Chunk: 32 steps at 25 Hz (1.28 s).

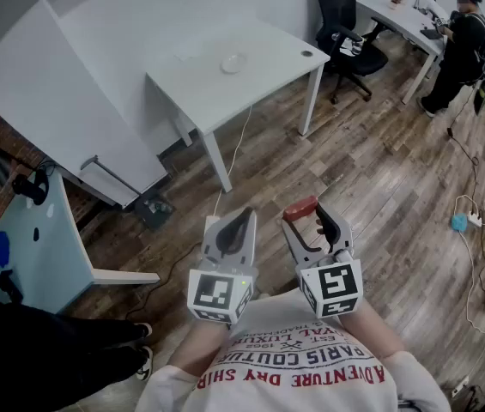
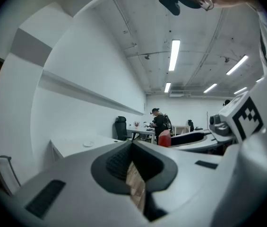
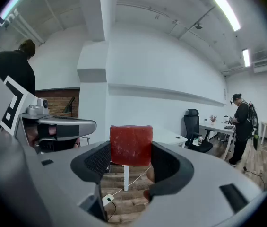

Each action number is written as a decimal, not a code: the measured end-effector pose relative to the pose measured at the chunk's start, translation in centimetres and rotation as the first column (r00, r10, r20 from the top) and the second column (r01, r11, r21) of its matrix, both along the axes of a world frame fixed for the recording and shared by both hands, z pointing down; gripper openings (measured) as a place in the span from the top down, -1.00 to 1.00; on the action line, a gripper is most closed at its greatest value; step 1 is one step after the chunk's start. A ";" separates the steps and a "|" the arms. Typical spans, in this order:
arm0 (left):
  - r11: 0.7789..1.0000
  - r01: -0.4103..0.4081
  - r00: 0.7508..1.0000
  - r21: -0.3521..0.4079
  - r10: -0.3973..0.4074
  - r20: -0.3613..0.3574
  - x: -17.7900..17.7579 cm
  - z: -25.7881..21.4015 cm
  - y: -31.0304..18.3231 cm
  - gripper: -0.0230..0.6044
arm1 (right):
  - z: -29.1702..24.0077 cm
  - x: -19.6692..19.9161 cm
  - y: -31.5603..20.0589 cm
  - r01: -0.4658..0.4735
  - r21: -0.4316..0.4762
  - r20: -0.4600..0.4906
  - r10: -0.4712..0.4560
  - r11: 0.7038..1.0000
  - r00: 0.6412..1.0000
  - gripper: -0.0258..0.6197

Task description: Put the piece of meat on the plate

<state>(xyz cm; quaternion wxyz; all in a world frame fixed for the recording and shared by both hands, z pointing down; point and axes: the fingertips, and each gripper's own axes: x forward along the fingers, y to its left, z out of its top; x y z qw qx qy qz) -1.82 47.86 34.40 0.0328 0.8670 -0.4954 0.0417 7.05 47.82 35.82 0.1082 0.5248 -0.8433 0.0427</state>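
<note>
Head cam, looking down: a person holds two grippers out in front of the chest, side by side, near each other but apart, both pointing fwd and close to level. The L hand-held gripper [image 1: 242, 216] has its jaws together w/ nothing between them; only a thin slit shows lower down between the pads. The R hand-held gripper [image 1: 304, 212] stands wide, jaws pressed on both sides of a red piece of meat [image 1: 300, 207] held at the tips, its top edge above the pads. The L marker cube [image 1: 219, 292] and R marker cube [image 1: 332, 288] sit rearmost, hiding the hands. The L forearm [image 1: 192, 352] and R forearm [image 1: 376, 333] run back to the torso.
</note>
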 end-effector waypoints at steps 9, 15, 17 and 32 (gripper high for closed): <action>1.000 -0.009 1.000 -0.016 0.009 0.018 1.5 0.7 -0.7 0.90 | 1.0 1.2 -0.7 0.009 -0.018 -0.019 -0.010 1.000 1.000 0.07; 0.999 0.001 1.000 -0.047 0.000 0.019 3.4 1.8 -2.9 0.90 | 1.9 2.9 -3.0 0.034 -0.049 0.005 -0.034 0.998 0.999 0.08; 0.999 0.005 1.000 -0.046 -0.005 0.013 4.3 1.9 -4.1 0.90 | 1.9 3.7 -4.3 0.061 -0.053 0.014 -0.061 0.997 0.998 0.08; 0.993 0.102 0.995 -0.060 -0.103 -0.018 15.4 1.6 -15.2 0.90 | 1.2 16.3 -15.8 0.167 -0.067 0.002 -0.167 0.984 0.986 0.08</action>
